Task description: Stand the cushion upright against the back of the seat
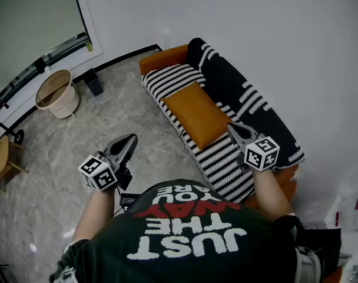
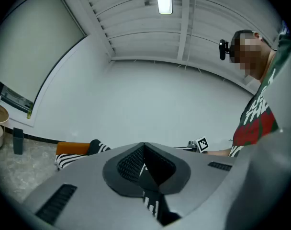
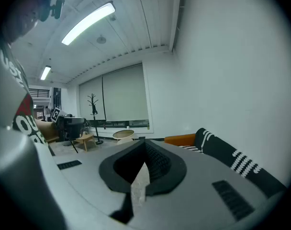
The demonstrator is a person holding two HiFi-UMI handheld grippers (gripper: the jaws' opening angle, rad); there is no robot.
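Head view is showing you holding both tongs out in front of you. Your left tongs (image 1: pixel 132 139) are hanging over the marble floor (image 1: pixel 55 175), well apart from the sofa (image 1: pixel 164 58). In the left gripper view their jaws are pressing together at the tip with nothing between them. Your right tongs (image 1: pixel 232 127) are hovering at the near corner of the orange cushion (image 1: pixel 195 112); from above you cannot tell whether the tip is touching it. In the right gripper view those jaws are also pressing tight together and pinching nothing. The cushion is lying flat on the striped seat (image 1: pixel 223 164), its long side running along the seat, just beside the black backrest (image 1: pixel 249 99) and not leaning on it. A cream basket (image 1: pixel 56 93) is standing on the floor near the far wall.
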